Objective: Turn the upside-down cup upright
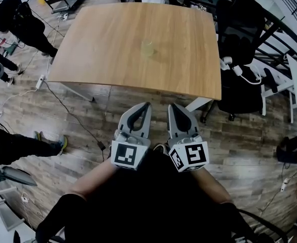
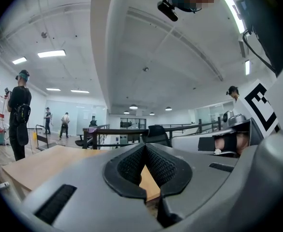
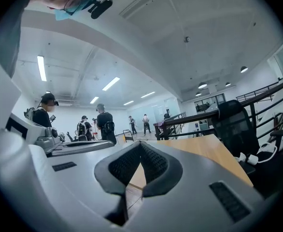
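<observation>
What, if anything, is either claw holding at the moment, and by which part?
Nothing is held. The left claw and the right claw are both shut and empty, short of the table where the cup stands.

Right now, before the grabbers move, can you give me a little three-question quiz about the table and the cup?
1. True or false: the left gripper is holding the cup.
2. Where does the cup stand on the table? A) near the middle B) right at the near edge C) tipped over a corner
3. Fill the gap: the right gripper has its jaws ____, with nothing between them.

Key: 1 false, both grippers are held back from the table, close to the person. 2 A. 3 shut.
</observation>
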Tool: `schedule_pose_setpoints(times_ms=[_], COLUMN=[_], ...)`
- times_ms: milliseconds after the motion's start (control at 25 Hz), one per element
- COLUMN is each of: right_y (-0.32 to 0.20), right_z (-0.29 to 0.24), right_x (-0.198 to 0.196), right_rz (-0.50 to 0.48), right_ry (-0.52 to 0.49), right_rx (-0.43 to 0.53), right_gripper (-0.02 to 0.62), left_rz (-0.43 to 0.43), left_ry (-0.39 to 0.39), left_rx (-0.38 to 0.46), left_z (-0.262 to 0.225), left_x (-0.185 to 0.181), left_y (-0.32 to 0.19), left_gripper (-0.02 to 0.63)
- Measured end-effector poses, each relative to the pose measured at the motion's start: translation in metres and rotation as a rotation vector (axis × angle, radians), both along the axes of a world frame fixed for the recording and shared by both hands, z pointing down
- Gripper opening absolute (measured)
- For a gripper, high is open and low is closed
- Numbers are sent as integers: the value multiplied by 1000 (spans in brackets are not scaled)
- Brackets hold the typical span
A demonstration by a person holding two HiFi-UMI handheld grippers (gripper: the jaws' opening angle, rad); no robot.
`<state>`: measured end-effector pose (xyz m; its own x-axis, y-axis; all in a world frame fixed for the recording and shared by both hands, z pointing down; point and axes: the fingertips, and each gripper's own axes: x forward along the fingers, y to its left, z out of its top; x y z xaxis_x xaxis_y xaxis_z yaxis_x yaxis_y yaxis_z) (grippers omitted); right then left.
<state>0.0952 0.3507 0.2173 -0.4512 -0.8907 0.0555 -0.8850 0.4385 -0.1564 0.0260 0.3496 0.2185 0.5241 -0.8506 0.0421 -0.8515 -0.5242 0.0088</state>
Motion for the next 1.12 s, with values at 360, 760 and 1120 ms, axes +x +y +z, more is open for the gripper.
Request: schedule_pose_setpoints(times_ms=[360,760,1120], right_y=[-63,-201,-290], right_z=[22,40,61], right_x=[0,-36,-64], right_rz=[51,100,132], right_ry=[19,57,83], right_rx=[-32,-75,-111], right_gripper=[14,14,14], left_rz=[27,73,140], left_ry=[0,14,10], left_rx=[-23,-81,-127], left_z=[24,46,74], left_x=[-9,-47,-73], left_y=[-64,-214,-305], left_gripper=[8,8,8])
